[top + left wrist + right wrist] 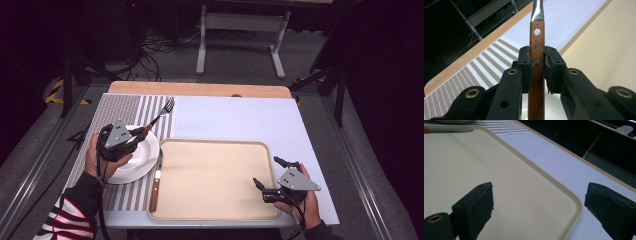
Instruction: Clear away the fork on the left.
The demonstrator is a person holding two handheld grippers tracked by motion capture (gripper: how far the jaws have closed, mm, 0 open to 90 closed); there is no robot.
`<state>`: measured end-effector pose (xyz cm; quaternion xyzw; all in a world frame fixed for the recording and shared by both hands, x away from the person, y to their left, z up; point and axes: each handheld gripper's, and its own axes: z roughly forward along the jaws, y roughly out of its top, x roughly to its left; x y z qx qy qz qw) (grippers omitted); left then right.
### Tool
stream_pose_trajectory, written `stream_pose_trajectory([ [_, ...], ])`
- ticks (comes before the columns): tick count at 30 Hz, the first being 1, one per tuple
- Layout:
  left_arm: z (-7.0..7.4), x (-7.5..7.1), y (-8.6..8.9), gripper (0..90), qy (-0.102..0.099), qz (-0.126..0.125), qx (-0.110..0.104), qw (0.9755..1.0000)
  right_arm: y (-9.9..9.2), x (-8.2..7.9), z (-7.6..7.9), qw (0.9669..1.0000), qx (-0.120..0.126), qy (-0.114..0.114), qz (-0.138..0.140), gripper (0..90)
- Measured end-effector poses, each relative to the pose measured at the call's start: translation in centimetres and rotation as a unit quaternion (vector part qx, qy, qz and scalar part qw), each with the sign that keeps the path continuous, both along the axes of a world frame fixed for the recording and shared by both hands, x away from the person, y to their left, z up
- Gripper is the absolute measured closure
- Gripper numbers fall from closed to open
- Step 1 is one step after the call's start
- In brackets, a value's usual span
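The tray (pixel 215 180) lies at the middle of the bench (pixel 240 117), near its front edge. Left of it, on the placemat (pixel 117 112), sits the plate (pixel 137 160). The knife (pixel 156 182) lies between plate and tray. The left tool (pixel 137 132) holds the fork (pixel 160 116) above the plate's far rim. The right tool (pixel 267 177) hovers at the tray's right front corner.

Room dark. Grey floor (pixel 240 55). White-framed table stand (pixel 242 35) at the far side, tangled cables (pixel 157 47) to its left. Yellow-black hazard tape (pixel 62 95) on the floor left. Metal floor rails (pixel 30 175) flank the wooden-edged worktable (pixel 200 90).
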<state>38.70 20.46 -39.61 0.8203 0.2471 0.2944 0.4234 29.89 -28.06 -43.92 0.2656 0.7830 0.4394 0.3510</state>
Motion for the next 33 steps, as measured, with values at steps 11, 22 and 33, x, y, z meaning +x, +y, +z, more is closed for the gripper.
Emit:
stream_pose_trajectory([
  [11,0.0,-1.6,-2.7,77.1,0.0,-0.042,0.012,0.9991,0.3,-0.4,0.0,1.0,0.004,-0.006,0.004,9.1],
  [22,-0.5,-3.1,-4.8,77.1,0.015,-0.08,0.024,0.9964,0.5,-0.5,0.0,1.0,0.002,-0.007,0.003,9.1],
  [33,-1.7,-4.6,-7.3,77.1,0.023,-0.114,0.075,0.9904,-0.2,-0.1,-0.2,0.9995,0.016,-0.006,-0.026,8.7],
])
